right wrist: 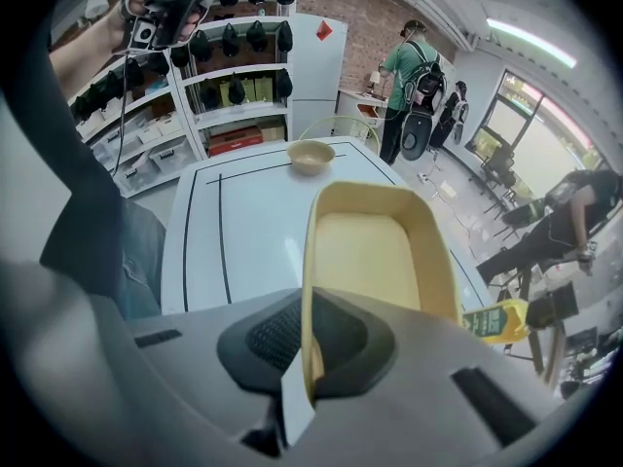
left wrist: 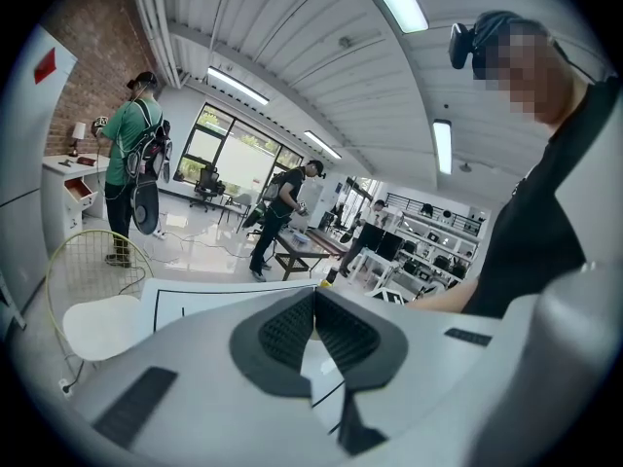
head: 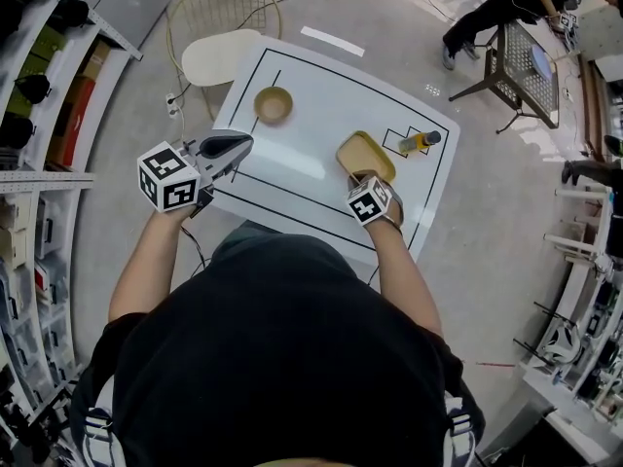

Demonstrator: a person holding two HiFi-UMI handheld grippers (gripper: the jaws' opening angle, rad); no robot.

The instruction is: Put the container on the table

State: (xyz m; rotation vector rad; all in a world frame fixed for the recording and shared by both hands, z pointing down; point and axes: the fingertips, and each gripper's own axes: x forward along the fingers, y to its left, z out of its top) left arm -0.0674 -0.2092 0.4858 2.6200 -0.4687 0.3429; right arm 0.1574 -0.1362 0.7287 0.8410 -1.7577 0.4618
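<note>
1. Off the table's [head: 321,95] left side stand shelves [head: 39,115] loaded with dark items and boxes.
2. The left hand-held gripper [head: 234,150] hangs over the table's near left edge, its marker cube just outside that edge. In the left gripper view [left wrist: 313,305] its two ribbed pads meet, closed on nothing.
3. A chair [head: 219,58] with a white seat and a wire back stands against the table's far left corner.
4. A tan bowl [head: 274,104] sits upright on the table's left half, towards the far side. It is well apart from both grippers.
5. The container [head: 365,154], a shallow yellow tray, lies over the table's right half, near its front edge. It is empty, open side up. Whether its base touches the table cannot be told.
6. The right hand-held gripper [head: 370,191] points steeply down over the table's front right part. In the right gripper view [right wrist: 310,343] its jaws are clamped on the near rim of the container [right wrist: 375,251], one pad inside the wall and one outside.
7. A yellow bottle [head: 421,142] with a dark cap lies on its side inside a black outline, on the table just to the right of the container.
8. Beyond the table's far right corner a person [head: 496,8] in dark clothes bends by a small mesh stand.
</note>
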